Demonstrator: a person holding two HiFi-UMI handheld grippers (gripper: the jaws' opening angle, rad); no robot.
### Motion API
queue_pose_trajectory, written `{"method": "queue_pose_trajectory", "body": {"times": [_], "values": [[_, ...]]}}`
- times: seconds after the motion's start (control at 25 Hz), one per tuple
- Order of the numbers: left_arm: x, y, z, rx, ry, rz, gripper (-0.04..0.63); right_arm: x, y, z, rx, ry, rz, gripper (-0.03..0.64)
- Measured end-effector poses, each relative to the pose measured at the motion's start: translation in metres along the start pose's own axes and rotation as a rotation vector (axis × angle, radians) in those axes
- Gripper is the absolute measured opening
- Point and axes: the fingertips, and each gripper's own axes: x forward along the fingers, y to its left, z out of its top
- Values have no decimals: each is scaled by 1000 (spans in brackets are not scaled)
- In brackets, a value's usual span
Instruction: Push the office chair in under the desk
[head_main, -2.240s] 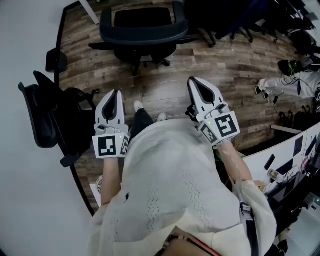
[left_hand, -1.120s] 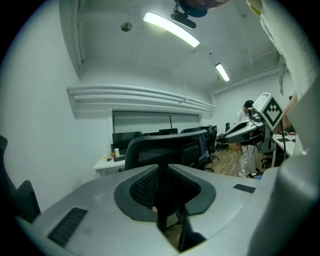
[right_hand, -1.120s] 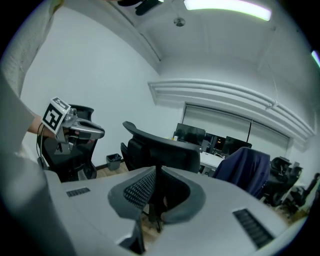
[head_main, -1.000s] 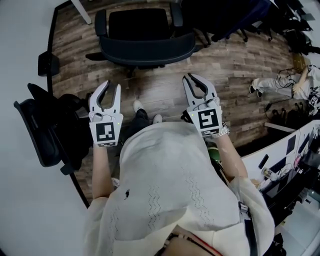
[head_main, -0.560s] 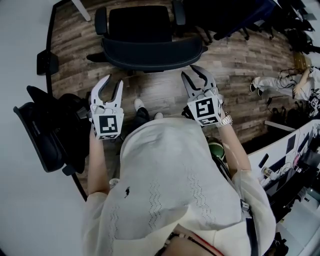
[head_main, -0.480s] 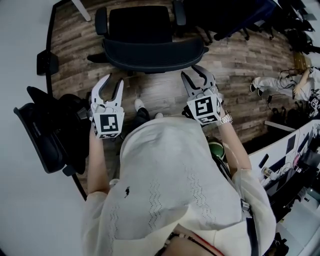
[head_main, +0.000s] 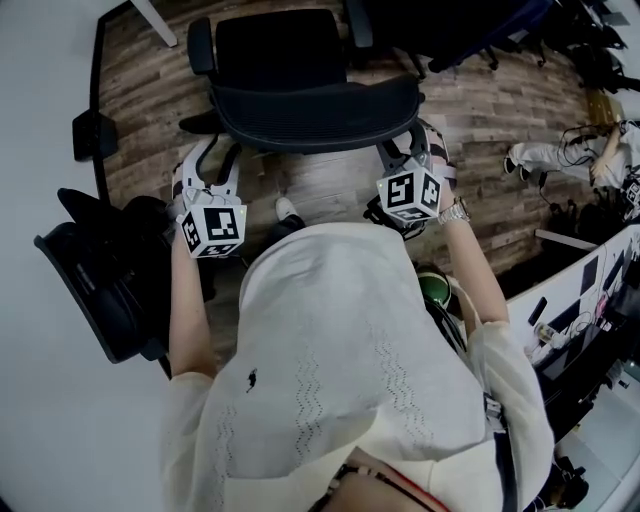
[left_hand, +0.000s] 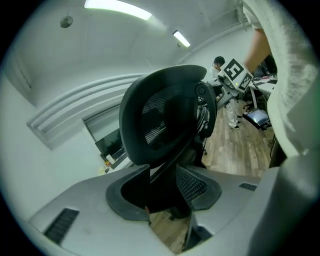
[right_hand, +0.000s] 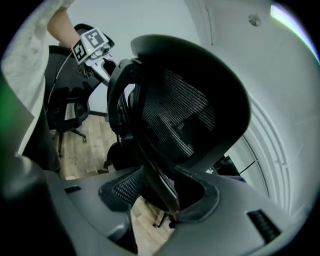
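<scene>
Left gripper (head_main: 212, 158), right gripper (head_main: 408, 152) reached chair backrest (head_main: 315, 105); only gripper views show jaws apart straddling rim, left's just opening

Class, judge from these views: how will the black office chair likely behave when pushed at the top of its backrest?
The office chair will probably roll easily: a base leg seems to end in a caster, on smooth wood floor. The mesh backrest may flex slightly. Pushed at one end of that wide back, it could swivel.
</scene>
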Motion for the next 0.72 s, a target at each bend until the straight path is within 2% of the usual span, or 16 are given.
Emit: {"method": "queue_pose_trajectory", "body": {"times": [0.16, 0.4, 0.56, 0.72], "values": [[13, -2, -1, 133, 16, -41, 175, 12, 1, -8, -71, 50, -4, 207], [28, -1, -10, 254, 44, -71, 207, 29, 11, -10, -137, 106, 8, 218], [35, -4, -13, 283, 60, -97, 207, 33, 5, -9, -142, 103, -22, 196], [41, -2, -13, 294, 66, -70, 202, 35, 2, -11, -210, 106, -52, 187]]}}
